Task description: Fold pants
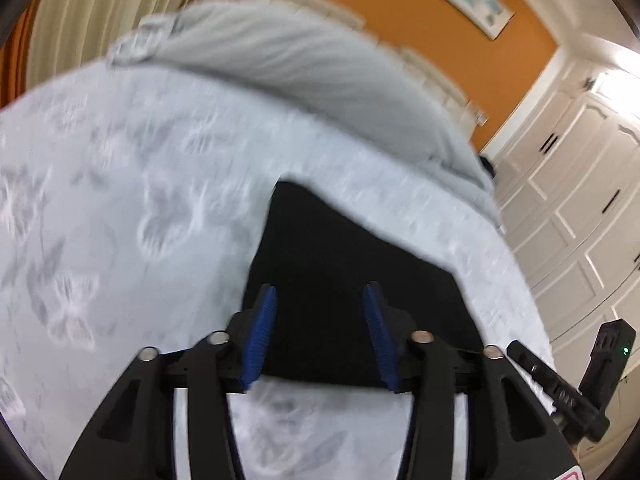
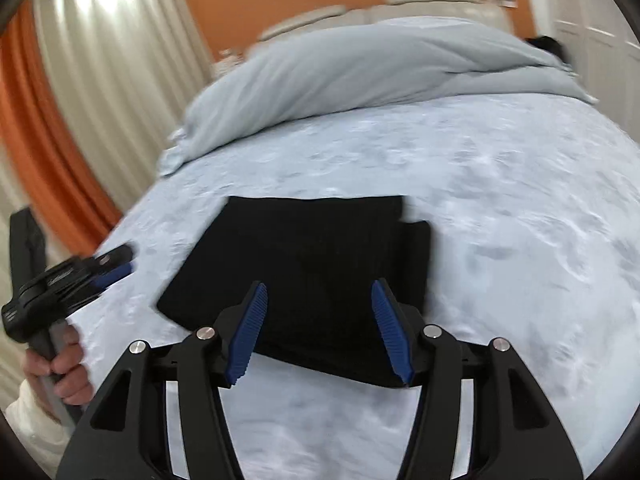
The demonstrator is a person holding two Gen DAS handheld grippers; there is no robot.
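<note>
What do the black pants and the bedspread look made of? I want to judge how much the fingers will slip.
Pants: matte black fabric, faint vertical ribbing, possibly a knit; blur leaves it open. Bedspread: pale woven cloth with a floral pattern and a slight sheen, maybe jacquard or quilted.

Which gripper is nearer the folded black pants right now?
Hard to separate, perhaps the right. The right gripper hovers open over the pants' near edge; the left gripper is open at their left side, also above the near edge.
</note>
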